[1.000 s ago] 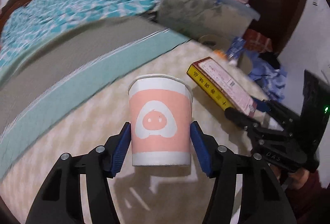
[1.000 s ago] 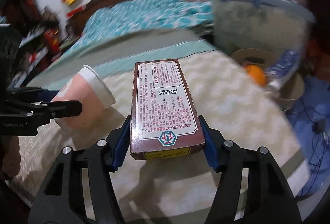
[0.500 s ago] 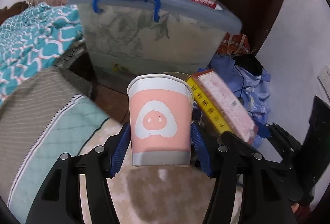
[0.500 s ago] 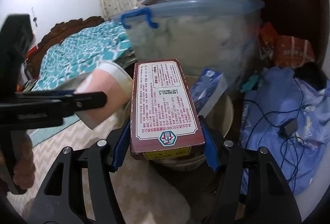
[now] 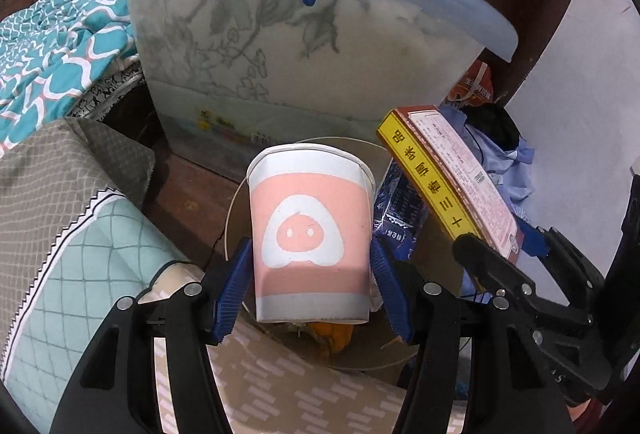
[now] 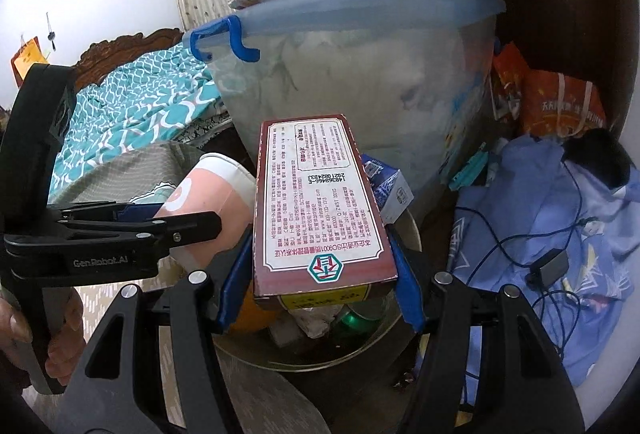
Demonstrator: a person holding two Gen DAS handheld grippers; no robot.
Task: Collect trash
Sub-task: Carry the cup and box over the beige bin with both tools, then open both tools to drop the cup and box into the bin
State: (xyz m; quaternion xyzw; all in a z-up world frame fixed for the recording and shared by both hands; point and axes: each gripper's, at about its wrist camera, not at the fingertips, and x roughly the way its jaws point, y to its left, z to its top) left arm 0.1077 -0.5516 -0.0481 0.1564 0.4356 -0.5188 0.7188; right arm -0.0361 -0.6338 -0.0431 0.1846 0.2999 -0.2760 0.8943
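My left gripper (image 5: pixel 312 290) is shut on a pink paper cup (image 5: pixel 310 242) with a white pig face and holds it upright over a round trash bin (image 5: pixel 240 202). My right gripper (image 6: pixel 322 294) is shut on a long red and yellow carton (image 6: pixel 320 202) and holds it over the same bin (image 6: pixel 404 306). The carton (image 5: pixel 452 186) and the right gripper show at the right of the left wrist view. The cup (image 6: pixel 208 194) and the left gripper show at the left of the right wrist view. The bin holds a blue packet (image 5: pixel 394 210), orange peel and other scraps.
A large clear storage box (image 5: pixel 304 46) with a blue handle stands right behind the bin. A bed with a teal patterned cover (image 5: pixel 52 50) is at the left. Blue cloth with cables (image 6: pixel 540 234) and an orange bag (image 6: pixel 560 102) lie to the right.
Both grippers have moved from above the beige mat to over the trash bin, still holding the cup and the carton. The storage box is now much closer.
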